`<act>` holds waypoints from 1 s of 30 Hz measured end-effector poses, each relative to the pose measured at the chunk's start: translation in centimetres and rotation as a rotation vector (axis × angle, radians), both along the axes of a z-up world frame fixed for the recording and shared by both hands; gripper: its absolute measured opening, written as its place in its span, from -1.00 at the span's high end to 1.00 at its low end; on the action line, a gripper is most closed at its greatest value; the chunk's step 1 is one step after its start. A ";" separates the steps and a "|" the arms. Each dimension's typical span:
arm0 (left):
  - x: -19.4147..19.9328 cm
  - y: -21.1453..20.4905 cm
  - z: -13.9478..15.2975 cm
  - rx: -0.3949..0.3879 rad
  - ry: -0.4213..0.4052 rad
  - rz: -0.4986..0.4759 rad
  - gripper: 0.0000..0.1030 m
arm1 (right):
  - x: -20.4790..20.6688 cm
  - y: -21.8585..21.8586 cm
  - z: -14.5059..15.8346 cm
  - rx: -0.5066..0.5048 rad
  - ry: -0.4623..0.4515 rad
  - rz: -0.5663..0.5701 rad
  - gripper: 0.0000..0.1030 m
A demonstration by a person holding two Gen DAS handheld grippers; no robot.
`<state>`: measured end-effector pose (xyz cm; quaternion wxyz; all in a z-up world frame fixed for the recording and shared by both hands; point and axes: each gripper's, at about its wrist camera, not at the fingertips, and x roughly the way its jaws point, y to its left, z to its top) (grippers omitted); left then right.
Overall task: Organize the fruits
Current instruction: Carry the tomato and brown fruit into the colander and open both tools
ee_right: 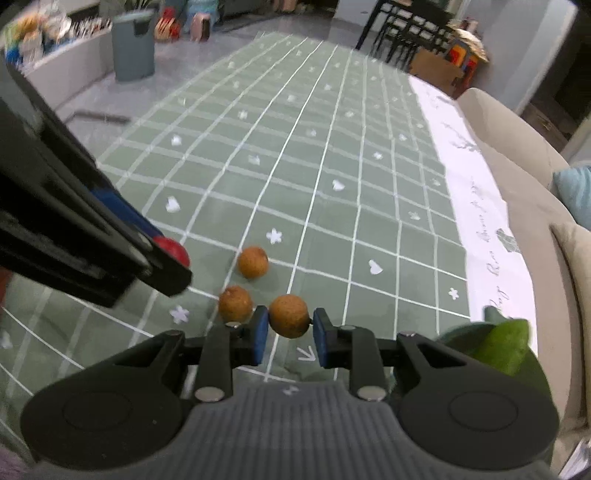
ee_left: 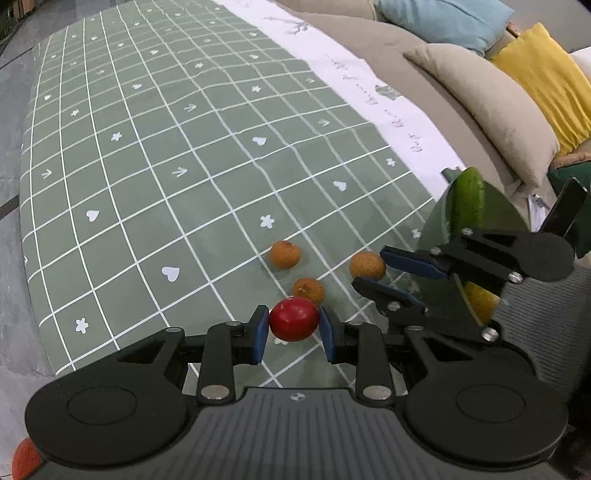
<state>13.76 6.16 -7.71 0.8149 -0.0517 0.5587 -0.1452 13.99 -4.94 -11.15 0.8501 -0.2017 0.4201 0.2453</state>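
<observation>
A small red fruit [ee_left: 293,318] sits between the blue pads of my left gripper [ee_left: 293,326], which is shut on it just above the green checked cloth [ee_left: 147,206]. My right gripper [ee_right: 289,326] is shut on a round brown fruit [ee_right: 289,314]; the left wrist view shows that same gripper [ee_left: 369,269] at the right with its brown fruit [ee_left: 367,263]. Two more brown fruits [ee_right: 253,261] [ee_right: 235,302] lie on the cloth close by. The left gripper [ee_right: 173,266] with the red fruit [ee_right: 175,250] reaches in from the left of the right wrist view.
A green dish [ee_left: 436,221] at the right holds a green fruit [ee_left: 469,201] and a yellow one [ee_left: 480,302]. A white cloth strip [ee_left: 388,96] and a beige sofa with cushions [ee_left: 491,110] border the right. A grey bin [ee_right: 133,48] and dark chairs [ee_right: 406,29] stand far off.
</observation>
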 end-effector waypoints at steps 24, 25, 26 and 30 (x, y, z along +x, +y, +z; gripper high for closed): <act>-0.3 -17.4 4.6 0.011 -0.123 -0.397 0.37 | -6.4 -16.1 5.7 0.149 -0.029 -0.437 0.58; -0.1 -18.3 4.3 0.022 -0.116 -0.412 0.37 | -6.1 -16.6 5.5 0.161 -0.015 -0.456 0.58; 0.1 -18.9 4.1 0.031 -0.111 -0.423 0.37 | -5.9 -17.1 5.4 0.172 -0.002 -0.476 0.58; 0.7 -21.1 3.1 0.073 -0.096 -0.474 0.37 | -5.4 -18.5 4.3 0.192 0.055 -0.518 0.58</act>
